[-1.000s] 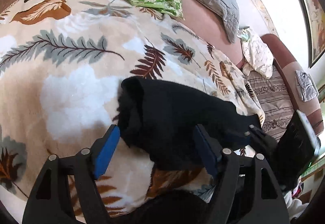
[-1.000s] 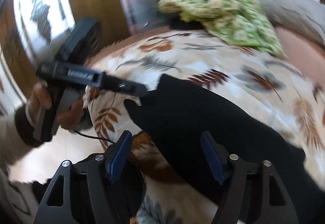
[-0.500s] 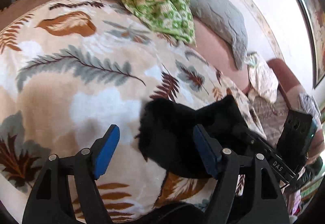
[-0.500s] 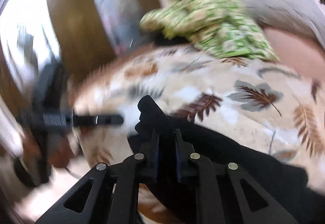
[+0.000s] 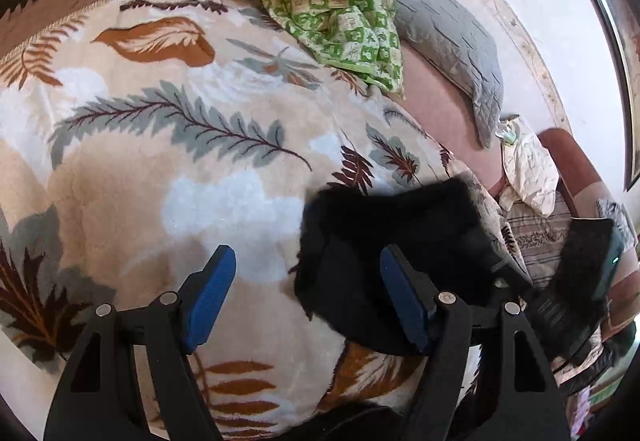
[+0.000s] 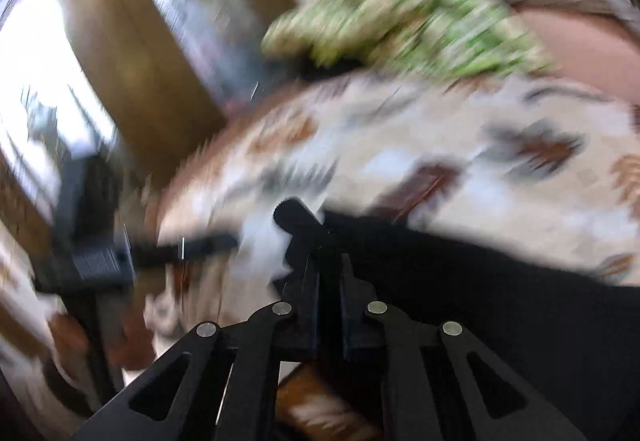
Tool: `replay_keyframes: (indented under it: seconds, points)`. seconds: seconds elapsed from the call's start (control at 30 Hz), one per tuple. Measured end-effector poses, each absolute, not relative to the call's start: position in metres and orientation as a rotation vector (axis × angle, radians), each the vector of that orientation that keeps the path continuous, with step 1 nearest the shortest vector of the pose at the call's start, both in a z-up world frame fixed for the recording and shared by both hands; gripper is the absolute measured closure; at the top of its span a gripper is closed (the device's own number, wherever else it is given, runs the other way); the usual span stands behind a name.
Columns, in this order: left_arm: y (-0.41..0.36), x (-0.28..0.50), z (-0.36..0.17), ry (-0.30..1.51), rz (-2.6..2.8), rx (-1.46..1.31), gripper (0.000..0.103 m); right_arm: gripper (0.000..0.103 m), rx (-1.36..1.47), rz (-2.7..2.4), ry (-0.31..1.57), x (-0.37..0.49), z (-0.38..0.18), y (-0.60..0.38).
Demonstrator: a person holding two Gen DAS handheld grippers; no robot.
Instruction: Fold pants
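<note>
A corner of the black fleecy pants, lying on the leaf-patterned plush bed blanket, is clamped by the right gripper, while the left gripper, jaws apart and empty, is held just beside their folded edge.

The view is smeared with motion blur. At lower centre the right gripper has its jaws pinched together on a fold of the black pants, which spread to the lower right over a leaf-patterned blanket. The left gripper shows blurred at mid left, a green patterned cloth at the top.
</note>
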State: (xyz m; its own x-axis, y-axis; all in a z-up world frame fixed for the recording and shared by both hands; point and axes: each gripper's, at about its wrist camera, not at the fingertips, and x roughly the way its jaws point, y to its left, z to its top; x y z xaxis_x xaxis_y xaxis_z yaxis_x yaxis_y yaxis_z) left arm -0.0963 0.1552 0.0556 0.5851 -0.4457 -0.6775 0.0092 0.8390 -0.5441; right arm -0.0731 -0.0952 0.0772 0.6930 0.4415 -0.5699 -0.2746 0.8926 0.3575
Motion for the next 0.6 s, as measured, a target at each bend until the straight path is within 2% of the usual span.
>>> replay_keyframes:
  seconds: [0.1, 0.27, 0.37, 0.4, 0.43, 0.47, 0.53, 0.6]
  points:
    - [0.158, -0.095, 0.056, 0.907, -0.269, -0.537, 0.028, 0.097, 0.343, 0.345, 0.615, -0.08, 0.092, -0.116]
    - [0.16, -0.097, 0.063, 0.88, -0.268, -0.555, 0.028, 0.094, 0.212, 0.469, 0.804, -0.065, 0.047, -0.051]
    - [0.154, -0.097, 0.063, 0.891, -0.276, -0.543, 0.028, 0.078, 0.166, 0.527, 0.95, -0.056, 0.015, -0.024]
    - [0.151, -0.097, 0.063, 0.896, -0.282, -0.532, 0.028, 0.078, 0.176, 0.537, 0.951, -0.057, 0.014, -0.027]
    - [0.146, -0.097, 0.063, 0.9, -0.289, -0.516, 0.028, 0.073, 0.197, 0.552, 0.952, -0.058, 0.017, -0.032]
    - [0.142, -0.097, 0.064, 0.899, -0.294, -0.5, 0.028, 0.062, 0.228, 0.564, 0.972, -0.058, 0.021, -0.041]
    - [0.135, -0.097, 0.066, 0.893, -0.307, -0.484, 0.028, 0.052, 0.303, 0.558, 0.982, -0.063, 0.033, -0.069]
    - [0.126, -0.099, 0.069, 0.885, -0.335, -0.469, 0.028, 0.051, 0.331, 0.487, 0.89, -0.081, 0.055, -0.113]
